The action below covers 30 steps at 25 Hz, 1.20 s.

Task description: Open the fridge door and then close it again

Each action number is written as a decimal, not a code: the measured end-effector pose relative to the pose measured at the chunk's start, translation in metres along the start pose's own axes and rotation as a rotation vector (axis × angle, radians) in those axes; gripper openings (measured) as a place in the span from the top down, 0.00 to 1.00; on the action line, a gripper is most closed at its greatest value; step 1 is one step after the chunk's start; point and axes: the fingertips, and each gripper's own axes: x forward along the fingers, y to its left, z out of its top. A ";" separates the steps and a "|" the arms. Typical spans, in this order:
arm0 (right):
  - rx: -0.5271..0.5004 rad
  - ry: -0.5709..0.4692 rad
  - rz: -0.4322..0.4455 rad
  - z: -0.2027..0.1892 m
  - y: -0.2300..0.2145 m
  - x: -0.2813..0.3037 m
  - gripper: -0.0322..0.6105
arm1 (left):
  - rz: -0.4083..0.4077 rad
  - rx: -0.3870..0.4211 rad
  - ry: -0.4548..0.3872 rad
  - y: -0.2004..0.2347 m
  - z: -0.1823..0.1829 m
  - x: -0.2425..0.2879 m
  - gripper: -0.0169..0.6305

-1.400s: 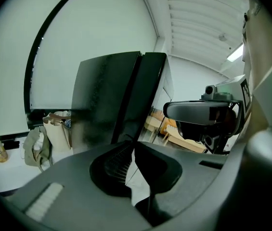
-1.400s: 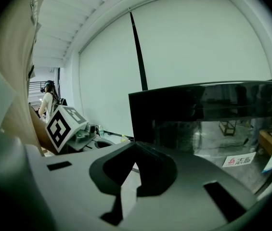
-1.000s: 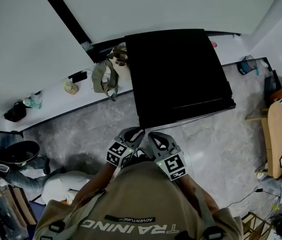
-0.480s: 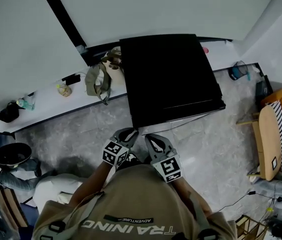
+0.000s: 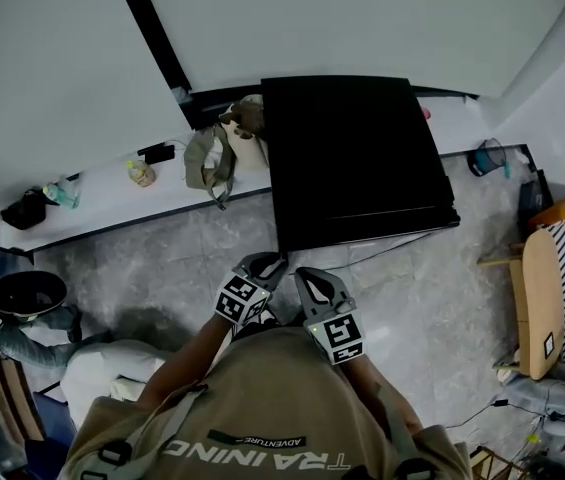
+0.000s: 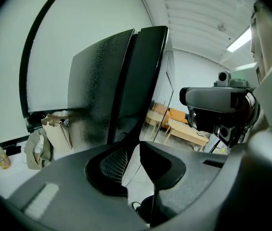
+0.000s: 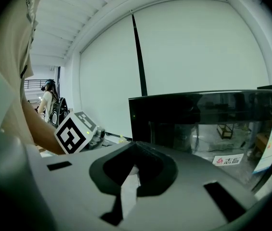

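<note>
The black fridge [image 5: 357, 158] stands against the white wall, seen from above in the head view, with its door edge [image 5: 367, 230] flush to the body. Both grippers hover close to my chest, just short of the fridge front. My left gripper [image 5: 266, 262] is shut and empty, level with the fridge's front left corner. My right gripper [image 5: 303, 274] sits beside it, also shut on nothing. In the left gripper view the fridge [image 6: 126, 81] shows its side and door seam beyond the left gripper [image 6: 138, 154]. In the right gripper view the glossy fridge door [image 7: 208, 124] fills the right, behind the right gripper [image 7: 133, 170].
A low white ledge [image 5: 102, 203] runs along the wall left of the fridge, carrying a khaki bag [image 5: 207, 158] and a small bottle [image 5: 141, 174]. A cable [image 5: 387, 253] lies on the floor by the fridge. A wooden chair [image 5: 542, 288] stands right; a seated person [image 5: 22, 313] is at left.
The head view has shifted slightly, so the fridge sits a little further right in the picture. Both grippers stay shut, close together in front of my chest.
</note>
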 end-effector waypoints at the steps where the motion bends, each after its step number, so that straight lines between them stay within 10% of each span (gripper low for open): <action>1: -0.001 -0.002 0.006 0.000 0.002 0.000 0.96 | 0.004 -0.001 0.001 -0.001 0.000 0.000 0.86; 30: -0.002 0.032 -0.019 -0.023 0.031 -0.043 0.96 | 0.067 0.043 -0.010 -0.053 -0.023 -0.019 0.89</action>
